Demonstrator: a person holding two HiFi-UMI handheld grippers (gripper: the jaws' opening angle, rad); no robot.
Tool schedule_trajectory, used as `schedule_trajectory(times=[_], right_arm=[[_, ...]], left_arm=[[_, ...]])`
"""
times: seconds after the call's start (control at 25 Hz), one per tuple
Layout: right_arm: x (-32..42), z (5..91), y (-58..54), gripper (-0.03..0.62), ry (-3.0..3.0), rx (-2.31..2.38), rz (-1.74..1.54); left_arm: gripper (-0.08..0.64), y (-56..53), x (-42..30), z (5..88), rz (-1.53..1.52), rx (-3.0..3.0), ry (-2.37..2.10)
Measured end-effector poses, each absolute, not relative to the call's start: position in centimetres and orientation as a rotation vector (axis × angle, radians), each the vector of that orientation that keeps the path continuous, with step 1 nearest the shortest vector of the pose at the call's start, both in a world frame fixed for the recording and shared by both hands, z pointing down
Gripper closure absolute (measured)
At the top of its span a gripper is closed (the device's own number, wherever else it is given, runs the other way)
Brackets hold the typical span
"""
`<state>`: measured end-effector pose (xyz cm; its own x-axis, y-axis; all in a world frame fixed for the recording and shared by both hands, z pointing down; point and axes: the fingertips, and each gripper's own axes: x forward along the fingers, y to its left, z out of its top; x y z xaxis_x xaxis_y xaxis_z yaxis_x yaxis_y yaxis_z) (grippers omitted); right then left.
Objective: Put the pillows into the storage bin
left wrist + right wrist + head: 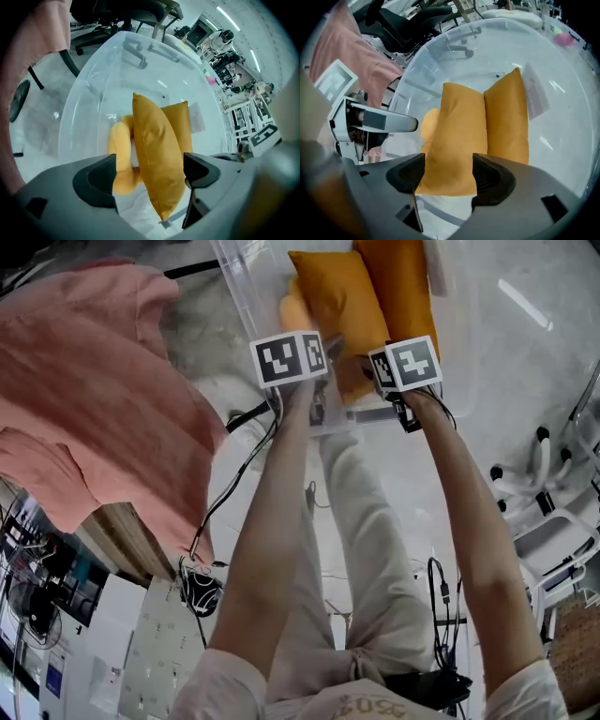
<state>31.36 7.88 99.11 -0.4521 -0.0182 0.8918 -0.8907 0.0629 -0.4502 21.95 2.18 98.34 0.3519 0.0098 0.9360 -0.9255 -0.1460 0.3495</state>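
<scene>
A clear plastic storage bin (234, 282) stands on the floor ahead. Inside it, two orange pillows stand on edge side by side, the nearer pillow (339, 306) and the further pillow (405, 282), with a paler yellow cushion (294, 311) to their left. Both grippers hang at the bin's near rim. My left gripper (328, 351) is open; in its own view, the left gripper (150, 171) has the nearer pillow (157, 159) showing in the gap between the jaws, with space at the left jaw. My right gripper (449, 173) is open too, and the pillow (457, 140) lies beyond its tips.
A pink cloth (94, 399) drapes over a table at the left. Cables (246, 460) trail across the floor beside my legs. A white chair base (548, 479) stands at the right. Black office chairs (408, 28) and desks stand beyond the bin.
</scene>
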Motion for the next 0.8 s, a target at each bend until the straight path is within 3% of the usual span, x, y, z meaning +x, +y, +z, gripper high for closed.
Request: schedule_trajectory(times=[0.2, 0.32, 0.44, 0.56, 0.68, 0.8], right_arm=[[32.6, 95.1, 7.7, 0.32, -1.641, 0.973, 1.459], [32.3, 91.3, 7.5, 0.436, -1.692, 0.974, 1.472], [32.2, 86.7, 6.5, 0.575, -1.758, 1.041, 1.527], [31.6, 80.6, 4.9, 0.578, -1.865, 1.152, 1.654], [32.0, 74.3, 4.2, 0.579, -1.975, 1.256, 1.66], [33.5, 68.8, 5.2, 0.58, -2.035, 1.326, 1.522]], left_arm=[[0.178, 0.5, 22.4, 93.1, 1.009, 1.599, -0.921], [0.246, -1.1, 22.6, 88.0, 0.915, 1.667, -0.938], [0.365, -2.4, 23.1, 82.4, 0.844, 1.754, -0.947], [0.429, -3.5, 23.0, 76.6, 0.769, 1.83, -0.958], [0.535, -3.0, 22.6, 71.6, 0.769, 1.882, -0.975], [0.543, -1.2, 22.8, 66.8, 0.754, 1.922, -0.967]])
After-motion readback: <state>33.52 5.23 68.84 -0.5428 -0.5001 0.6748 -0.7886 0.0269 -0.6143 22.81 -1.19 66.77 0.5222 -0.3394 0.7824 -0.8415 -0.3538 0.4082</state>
